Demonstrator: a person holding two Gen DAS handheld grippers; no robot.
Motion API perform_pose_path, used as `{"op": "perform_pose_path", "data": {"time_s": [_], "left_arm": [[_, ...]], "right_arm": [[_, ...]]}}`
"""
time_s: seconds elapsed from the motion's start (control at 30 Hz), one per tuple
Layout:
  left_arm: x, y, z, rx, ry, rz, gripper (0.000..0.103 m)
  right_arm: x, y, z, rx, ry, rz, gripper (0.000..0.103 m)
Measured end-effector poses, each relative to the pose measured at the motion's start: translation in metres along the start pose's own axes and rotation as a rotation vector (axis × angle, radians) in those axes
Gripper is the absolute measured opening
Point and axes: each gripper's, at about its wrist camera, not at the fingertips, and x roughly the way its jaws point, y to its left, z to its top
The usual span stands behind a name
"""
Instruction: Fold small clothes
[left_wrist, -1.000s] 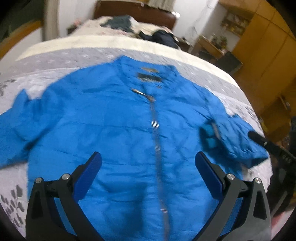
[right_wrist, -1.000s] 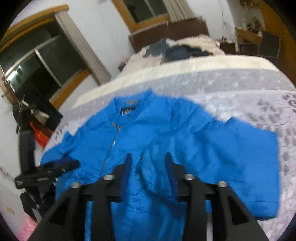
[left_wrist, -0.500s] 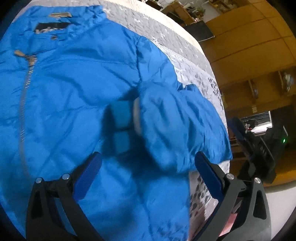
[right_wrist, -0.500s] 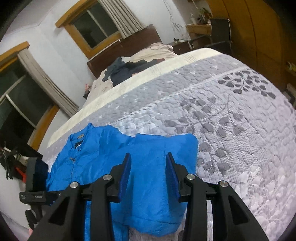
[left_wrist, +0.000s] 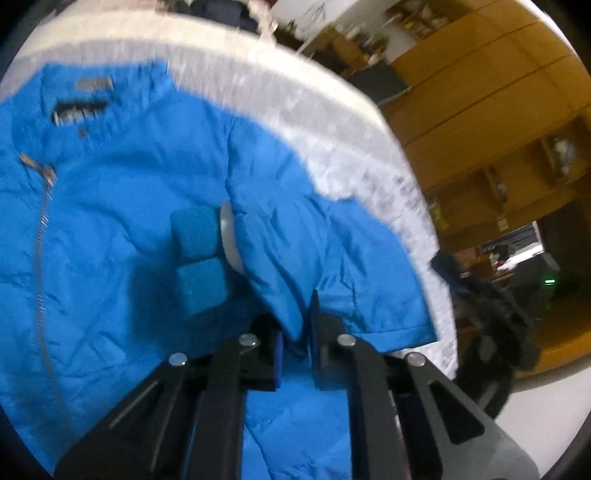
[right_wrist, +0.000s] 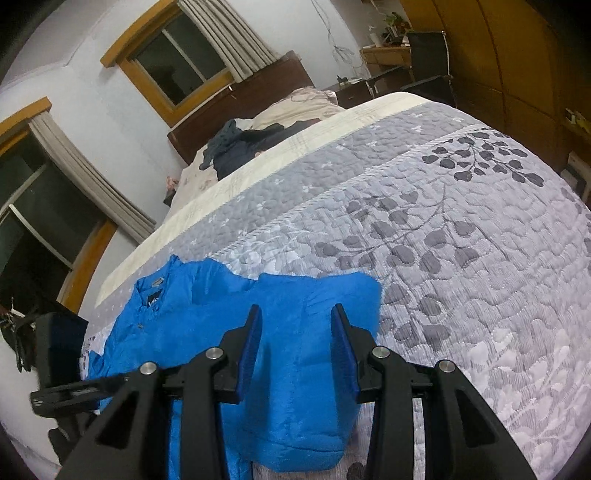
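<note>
One blue jacket (left_wrist: 129, 229), one quilt (right_wrist: 461, 258), two windows (right_wrist: 177, 66).

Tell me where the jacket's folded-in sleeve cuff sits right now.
In the left wrist view the cuff lies centre-frame on the jacket chest, right of the zipper, just beyond the left gripper.

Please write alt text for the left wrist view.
The left hand-held gripper is shut on a fold of the blue jacket's sleeve, over the zipped jacket on a grey quilted bed. Wooden cabinets stand behind.
</note>
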Motion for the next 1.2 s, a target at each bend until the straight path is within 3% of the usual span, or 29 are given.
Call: {"op": "perform_pose_path", "data": {"time_s": [0.23,0.37,0.47,0.57,0.73,0.9,0.93,1.0,1.2], "left_arm": [[-0.083,0.014,-0.004,0.028,-0.186,0.005,0.008],[-0.122,0.047,-0.008,-0.012,-0.246,0.026,0.008],[-0.146,0.071,-0.013,-0.042,-0.296,0.072,0.008],[-0.169,0.097,-0.015,-0.068,-0.340,0.119,0.008],[-0.200,0.138,-0.019,-0.127,-0.373,0.198,0.009],[-0.190,0.170,-0.019,-0.167,-0.326,0.240,0.010],[-0.186,0.176,-0.021,-0.175,-0.315,0.249,0.010],[-0.177,0.189,-0.022,-0.193,-0.292,0.273,0.011],[-0.164,0.225,-0.037,-0.222,-0.242,0.276,0.021]], "right_arm": [[0.011,-0.001,-0.004,0.017,0.042,0.055,0.041],[0.022,0.006,-0.009,0.031,0.099,0.188,0.061],[0.024,0.019,-0.013,0.021,0.103,0.331,0.062],[0.025,0.027,-0.017,0.016,0.114,0.407,0.063],[0.044,0.043,-0.028,-0.059,0.156,0.256,0.063],[0.079,0.055,-0.043,-0.074,0.254,0.239,0.063],[0.085,0.057,-0.046,-0.083,0.270,0.231,0.060],[0.096,0.062,-0.052,-0.099,0.302,0.207,0.041],[0.105,0.062,-0.063,-0.112,0.326,0.150,0.032]]}}
